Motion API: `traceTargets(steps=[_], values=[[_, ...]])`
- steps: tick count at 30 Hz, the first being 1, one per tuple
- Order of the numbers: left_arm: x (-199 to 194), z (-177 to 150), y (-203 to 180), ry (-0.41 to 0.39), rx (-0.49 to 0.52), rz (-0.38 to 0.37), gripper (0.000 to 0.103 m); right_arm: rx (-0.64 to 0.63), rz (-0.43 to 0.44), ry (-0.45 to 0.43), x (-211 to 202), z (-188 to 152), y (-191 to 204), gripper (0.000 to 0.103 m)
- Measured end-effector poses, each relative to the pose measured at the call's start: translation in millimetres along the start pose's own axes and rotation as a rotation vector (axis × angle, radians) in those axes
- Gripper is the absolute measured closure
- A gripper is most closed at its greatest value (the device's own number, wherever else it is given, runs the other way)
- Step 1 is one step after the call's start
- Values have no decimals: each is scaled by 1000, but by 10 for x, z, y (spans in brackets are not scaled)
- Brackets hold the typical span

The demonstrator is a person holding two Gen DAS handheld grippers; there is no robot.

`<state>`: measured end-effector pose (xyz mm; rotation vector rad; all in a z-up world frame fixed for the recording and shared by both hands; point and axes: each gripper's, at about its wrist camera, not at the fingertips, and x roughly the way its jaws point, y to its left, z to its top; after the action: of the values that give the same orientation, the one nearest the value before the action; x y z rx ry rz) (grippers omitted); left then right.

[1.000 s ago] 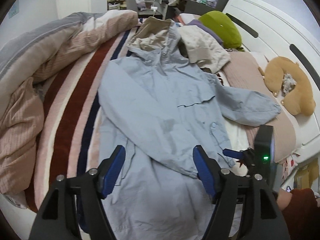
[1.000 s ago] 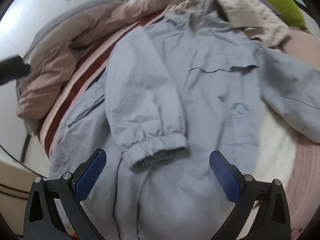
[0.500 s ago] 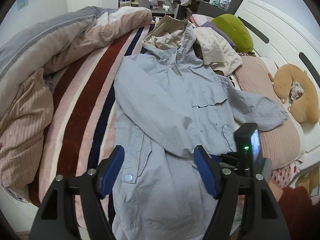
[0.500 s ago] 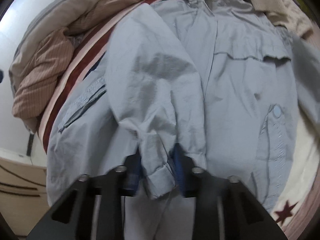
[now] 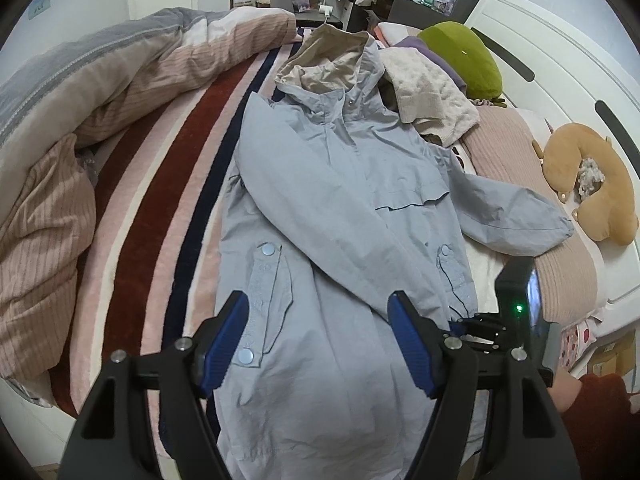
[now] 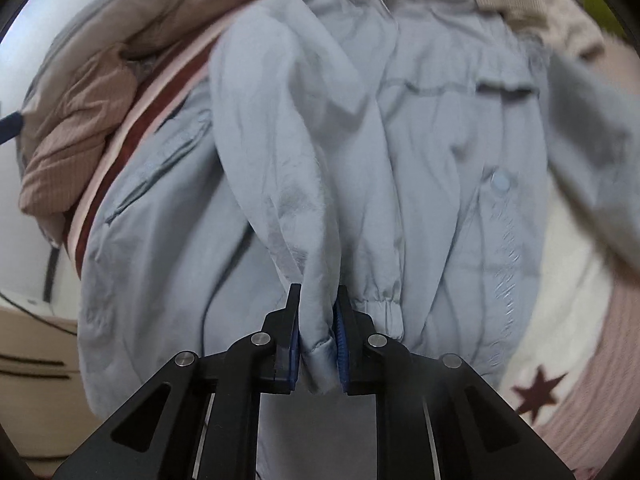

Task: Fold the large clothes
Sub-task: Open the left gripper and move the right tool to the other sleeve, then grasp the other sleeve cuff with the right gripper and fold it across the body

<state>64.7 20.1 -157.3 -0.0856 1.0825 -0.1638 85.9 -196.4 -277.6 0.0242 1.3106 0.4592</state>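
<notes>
A light blue hooded jacket (image 5: 340, 208) lies front up on the striped blanket, hood toward the far end. One sleeve (image 5: 344, 236) is folded diagonally across its chest; the other sleeve (image 5: 516, 220) lies out to the right. My left gripper (image 5: 320, 340) is open and empty, hovering above the jacket's lower part. My right gripper (image 6: 316, 332) is shut on the cuff end of the folded sleeve (image 6: 316, 240) and lifts it slightly off the jacket body (image 6: 448, 160). The right gripper's body shows in the left wrist view (image 5: 516, 300).
A rumpled pink and grey duvet (image 5: 80, 120) is heaped on the left. A cream knit garment (image 5: 428, 100), a green pillow (image 5: 464, 56) and a tan neck pillow (image 5: 600, 184) lie at the far right by the white headboard (image 5: 560, 80). The bed edge is close below.
My right gripper has closed on the folded sleeve's cuff and raised it. My left gripper has pulled back and up, still open.
</notes>
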Motion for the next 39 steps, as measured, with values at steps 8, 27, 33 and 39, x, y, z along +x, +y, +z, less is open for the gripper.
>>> traceTargets(steps=[8, 27, 33, 39], values=[[-16, 77, -14, -18, -7, 7, 31, 68, -2, -104, -515, 46, -341, 37], [33, 178, -422, -10, 41, -1, 24, 540, -420, -405, -2082, -587, -2856, 14], [19, 248, -589, -21, 54, 8, 22, 506, -342, -400, -1908, -426, -3003, 15], [23, 254, -632, -22, 61, 17, 21, 459, -315, -362, -1805, -243, -2936, 92]])
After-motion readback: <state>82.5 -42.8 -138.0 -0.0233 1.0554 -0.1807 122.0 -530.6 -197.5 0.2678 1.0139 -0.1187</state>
